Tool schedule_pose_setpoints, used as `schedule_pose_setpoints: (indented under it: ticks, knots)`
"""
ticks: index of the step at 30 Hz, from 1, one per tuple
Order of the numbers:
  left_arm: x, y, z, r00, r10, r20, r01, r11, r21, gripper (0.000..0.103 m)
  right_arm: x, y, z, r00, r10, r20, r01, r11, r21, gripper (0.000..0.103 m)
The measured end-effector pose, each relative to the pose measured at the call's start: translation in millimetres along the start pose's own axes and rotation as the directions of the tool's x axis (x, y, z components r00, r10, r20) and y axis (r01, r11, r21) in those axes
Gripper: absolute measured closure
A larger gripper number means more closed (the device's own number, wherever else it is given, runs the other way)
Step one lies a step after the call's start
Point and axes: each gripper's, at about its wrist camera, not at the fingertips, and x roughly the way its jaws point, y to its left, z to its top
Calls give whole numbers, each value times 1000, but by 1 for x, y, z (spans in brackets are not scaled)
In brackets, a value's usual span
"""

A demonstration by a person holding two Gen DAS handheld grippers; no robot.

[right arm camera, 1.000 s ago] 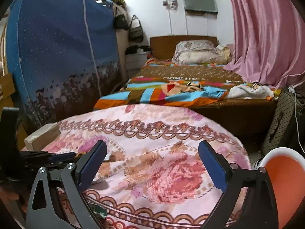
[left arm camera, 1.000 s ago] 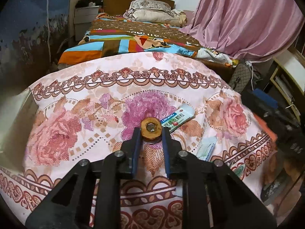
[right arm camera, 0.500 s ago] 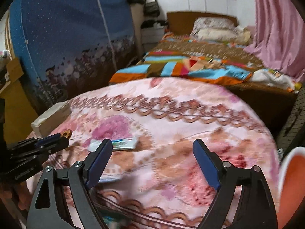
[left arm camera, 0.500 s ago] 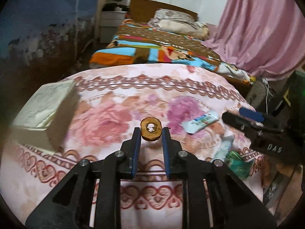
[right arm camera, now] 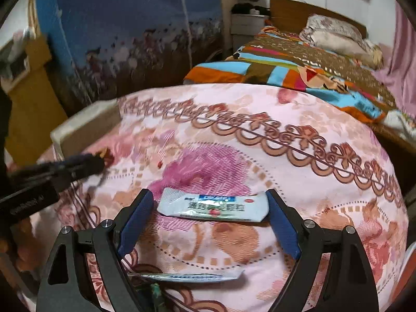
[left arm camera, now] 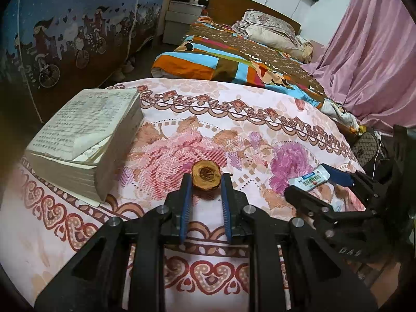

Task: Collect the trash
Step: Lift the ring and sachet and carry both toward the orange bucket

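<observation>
My left gripper point(left arm camera: 206, 182) pinches the brown fruit slice point(left arm camera: 206, 174) over the table point(left arm camera: 65, 223); right gripper point(right arm camera: 210, 208) fingers wide, straddling the white packet point(right arm camera: 212, 206), not gripping.

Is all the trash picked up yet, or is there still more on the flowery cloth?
Not yet. The left gripper already holds a brown fruit scrap. The right gripper is open around a white packet lying on the tablecloth, not squeezing it yet. Another flat wrapper lies nearer the edge, with something green beside it. No bin is clearly visible.
</observation>
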Motion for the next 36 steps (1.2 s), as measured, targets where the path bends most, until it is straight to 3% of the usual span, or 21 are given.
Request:
schedule_pose_setpoints:
  ticks: [10,15,20,23,26,33,36]
  knots:
    - [-1,1,-1,1000,-13,0,13,1000,-10,97,-2,0,-4,1000,-15,11,15,1000,-9,28]
    - [-5,1,-1,999,-27,23,27,1000,-15,97,-11,-4,-7,999,-28,38,27,1000,10,28]
    - [-18,-4,-1,994,-31,109,32,999,-11,97,-42,-12,-13,981,-47,187,38,998,55,28]
    - [-32,-10,-3,981,-41,190,42,999,0,97,-69,-15,-20,944,-64,325,40,996,80,28]
    - [-46,-19,-6,960,-48,277,42,999,27,97,-96,-16,-30,886,-89,456,52,994,93,28]
    - [-86,-49,-22,874,-114,473,45,987,154,97,-141,-8,-48,760,-158,630,112,987,113,28]
    - [-100,-61,-31,833,-152,532,49,978,203,97,-158,-8,-56,720,-185,669,137,983,125,28]
